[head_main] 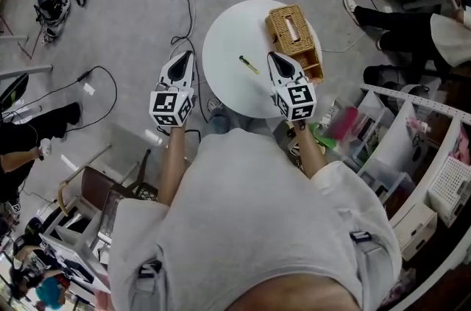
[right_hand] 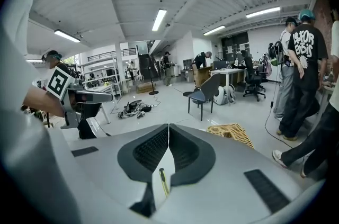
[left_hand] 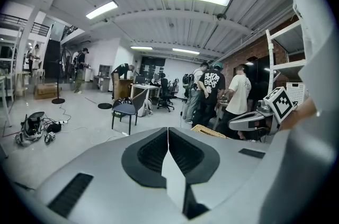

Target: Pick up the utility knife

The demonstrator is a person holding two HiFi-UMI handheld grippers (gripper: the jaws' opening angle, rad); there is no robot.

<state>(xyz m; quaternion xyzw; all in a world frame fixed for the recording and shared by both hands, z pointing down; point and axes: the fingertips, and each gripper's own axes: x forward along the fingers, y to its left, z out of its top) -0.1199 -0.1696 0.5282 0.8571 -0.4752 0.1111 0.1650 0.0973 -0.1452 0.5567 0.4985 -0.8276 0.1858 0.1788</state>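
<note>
2 grippers, both with jaws pressed together, nothing in either. The utility knife (head_main: 249, 65) lies on the round white table (head_main: 221, 81) between the left gripper (head_main: 185, 58) and the right gripper (head_main: 274, 58), clearly nearer the right one, just left of its tip in the head view. Its long axis runs diagonally, roughly along where the right gripper points. I'd take it with the right — open the jaws first, then straddle the knife's width.

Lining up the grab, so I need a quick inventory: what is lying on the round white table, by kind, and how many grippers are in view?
Utility knife: 1
Wicker basket: 1
Grippers: 2, left gripper and right gripper, both shut and empty
Total: 4
</note>
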